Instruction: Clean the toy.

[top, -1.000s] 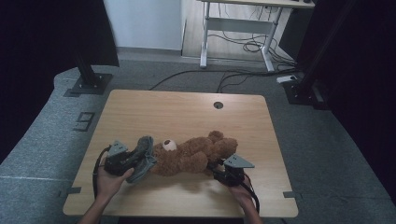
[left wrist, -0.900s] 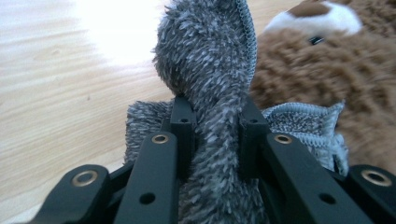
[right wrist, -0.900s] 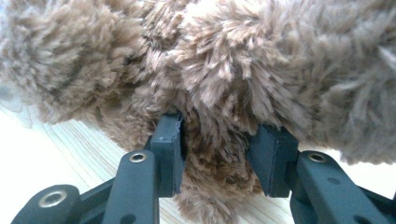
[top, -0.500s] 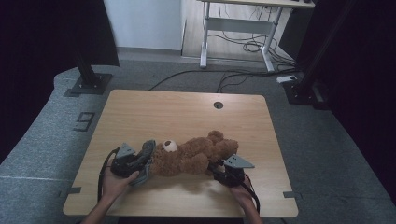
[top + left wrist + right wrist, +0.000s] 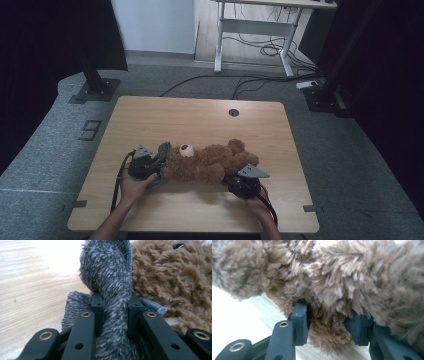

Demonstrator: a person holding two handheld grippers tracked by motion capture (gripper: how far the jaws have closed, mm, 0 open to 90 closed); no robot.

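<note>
brown plush teddy bear [image 5: 210, 162] lies on its side on the near half of the wooden table [image 5: 200, 120], long axis running left to right, pale muzzle with a dark nose facing up near its left end. fur is shaggy and tan-brown, thick in both gripper views [image 5: 352, 277]. at the bear's left end there is a grey fuzzy cloth [image 5: 161, 155], short-piled, with a ribbed grey edge [image 5: 152, 305] that lies against the brown fur; whether it is a garment on the bear, cannot tell.

left gripper [image 5: 150, 167] sits at the bear's left end, held low over the table by the left hand [image 5: 131, 186], forearm coming up from the bottom edge. in the left gripper view its jaws are pressed in on a bunched fold of the grey cloth [image 5: 113, 315], pads hard against it on both sides.

right gripper [image 5: 240, 181] is at the bear's near right side, grey plate on top, right hand [image 5: 257, 202] behind it. its jaws have just been opening; a tuft of brown fur [image 5: 327, 332] is between them, left pad touching the fur, right pad half buried under it. whether they truly pinch, cannot tell.
</note>
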